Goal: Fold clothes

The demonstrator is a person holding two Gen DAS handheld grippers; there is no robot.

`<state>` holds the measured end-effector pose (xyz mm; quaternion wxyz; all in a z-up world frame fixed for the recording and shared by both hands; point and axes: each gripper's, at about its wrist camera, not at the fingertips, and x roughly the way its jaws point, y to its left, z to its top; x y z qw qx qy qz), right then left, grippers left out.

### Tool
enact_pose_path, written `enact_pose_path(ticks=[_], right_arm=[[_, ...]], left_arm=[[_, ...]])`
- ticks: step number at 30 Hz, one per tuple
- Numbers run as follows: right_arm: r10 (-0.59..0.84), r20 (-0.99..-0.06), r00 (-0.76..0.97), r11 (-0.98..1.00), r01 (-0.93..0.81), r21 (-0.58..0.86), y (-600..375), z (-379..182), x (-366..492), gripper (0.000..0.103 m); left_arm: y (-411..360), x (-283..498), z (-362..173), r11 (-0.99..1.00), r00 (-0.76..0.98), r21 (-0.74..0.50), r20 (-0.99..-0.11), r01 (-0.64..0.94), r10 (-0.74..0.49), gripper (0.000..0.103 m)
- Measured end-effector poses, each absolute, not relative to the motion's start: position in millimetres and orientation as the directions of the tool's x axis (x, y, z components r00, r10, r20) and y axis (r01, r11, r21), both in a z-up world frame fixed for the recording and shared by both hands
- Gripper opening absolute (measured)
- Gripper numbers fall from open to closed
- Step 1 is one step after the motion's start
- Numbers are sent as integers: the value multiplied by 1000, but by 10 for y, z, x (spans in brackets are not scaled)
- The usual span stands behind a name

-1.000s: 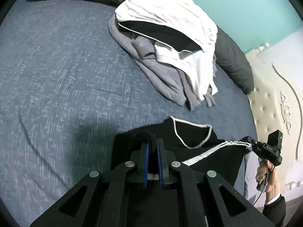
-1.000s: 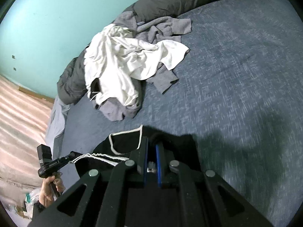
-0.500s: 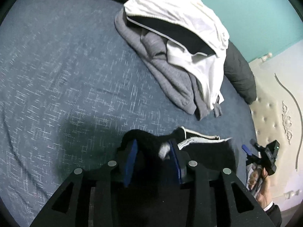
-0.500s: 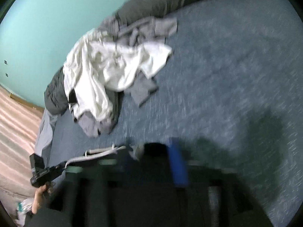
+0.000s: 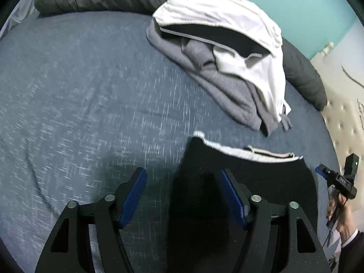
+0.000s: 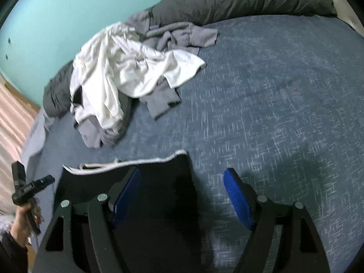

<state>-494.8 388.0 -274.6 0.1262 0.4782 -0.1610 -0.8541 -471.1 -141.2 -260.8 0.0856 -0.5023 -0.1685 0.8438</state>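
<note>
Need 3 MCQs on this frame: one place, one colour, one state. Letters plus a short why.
1. The clothes pile lies:
A. beyond the black garment
B. on the floor
C. under the pillow

2. The black garment has trim that is:
A. red
B. white
C. green

3. The left claw is:
A. shut on the garment
B. open
C. out of view

Key: 1 A, the pile sits farther up the blue bed. 2 B, a white edge runs along its top. 3 B, its blue pads stand apart and press nothing.
</note>
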Motion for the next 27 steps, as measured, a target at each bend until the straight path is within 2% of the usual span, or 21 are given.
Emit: enact_pose_path(ticks=[1, 3, 4, 5, 7, 9, 10, 12, 14, 16, 20, 23, 25, 27], right_arm=[[-366, -782, -504, -922, 80, 380, 3855, -2776, -4950, 75], [-372, -795, -479, -923, 102, 370, 3814, -2856, -4982, 74], [-377, -802, -464, -921, 99, 376, 3804, -2911, -5004, 74], [-376, -808, -454, -921, 90, 378, 3802, -2961, -5021, 73], [-377, -813, -444, -920, 77, 385, 3802, -3047, -5050, 64], [-392, -807, -442, -911, 67, 406, 3806, -3112, -5069, 48], [-411, -797, -443, -902, 70, 426, 3804, -3125, -5065, 42], [-448, -775, -446, -882, 79, 465, 3800, -3149, -5055, 18], [-444, -760, -474, -884, 93, 458, 3789, -3085, -5028, 9], [-398, -762, -510, -907, 98, 409, 3793, -3001, -5009, 5], [-361, -765, -534, -919, 65, 389, 3866, -2896, -5031, 5], [-292, -787, -544, -947, 46, 319, 3828, -2808, -4999, 6], [-272, -778, -567, -948, 20, 316, 3864, -2727, -4924, 12], [-251, -769, -589, -949, -6, 314, 3900, -2646, -4850, 29]], left_arm=[[-1404, -4719, -2648, -929, -476, -370, -821, 22, 316, 42], [-1397, -4730, -2723, -928, -475, -373, -819, 12, 323, 37], [-1392, -4732, -2750, -926, -476, -378, -815, 8, 329, 29], [-1384, -4734, -2764, -925, -478, -381, -813, 3, 333, 26], [-1365, -4736, -2778, -924, -483, -381, -807, -13, 340, 17], [-1336, -4731, -2760, -935, -495, -355, -808, -25, 320, 7], [-1324, -4730, -2744, -941, -501, -337, -810, -25, 303, 6], [-1331, -4724, -2703, -949, -518, -315, -809, -15, 277, 6], [-1344, -4728, -2682, -954, -528, -299, -810, 1, 254, 6], [-1349, -4729, -2680, -953, -525, -302, -813, 12, 251, 6], [-1348, -4674, -2604, -958, -535, -285, -813, 24, 228, 10], [-1360, -4511, -2443, -965, -570, -259, -798, 30, 196, 26], [-1377, -4360, -2341, -959, -592, -282, -777, 26, 213, 39], [-1364, -4155, -2259, -955, -614, -297, -757, 16, 225, 39]])
